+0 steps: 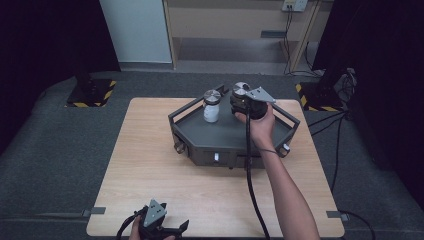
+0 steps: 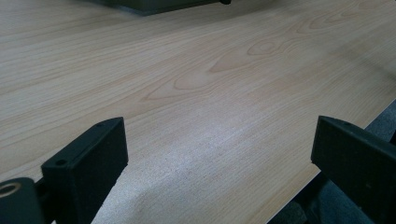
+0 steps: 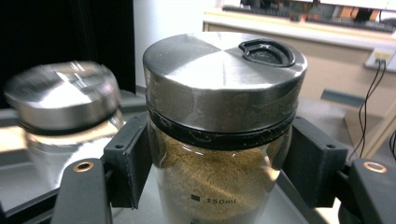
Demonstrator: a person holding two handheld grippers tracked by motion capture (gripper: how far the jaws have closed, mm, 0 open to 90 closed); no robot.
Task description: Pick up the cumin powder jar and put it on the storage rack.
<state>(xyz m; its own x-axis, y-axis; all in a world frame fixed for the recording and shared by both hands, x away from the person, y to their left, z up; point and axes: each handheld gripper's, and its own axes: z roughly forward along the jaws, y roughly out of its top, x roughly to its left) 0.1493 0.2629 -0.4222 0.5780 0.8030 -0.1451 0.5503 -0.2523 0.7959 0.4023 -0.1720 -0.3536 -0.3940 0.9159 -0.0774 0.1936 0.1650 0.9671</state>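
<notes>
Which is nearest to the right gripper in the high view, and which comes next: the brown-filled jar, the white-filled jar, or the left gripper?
1. Brown-filled jar: clamped between the right gripper's jaws, over the dark tray.
2. White-filled jar: just to its left, standing on the tray.
3. Left gripper: far off at the table's near edge, jaws open over bare wood.

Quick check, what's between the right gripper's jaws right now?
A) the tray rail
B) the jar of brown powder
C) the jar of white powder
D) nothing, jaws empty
B: in the right gripper view the right gripper has both pads pressed against the glass of the brown-powder jar, just under its steel lid, while the white-powder jar stands free beside it on the tray.
</notes>
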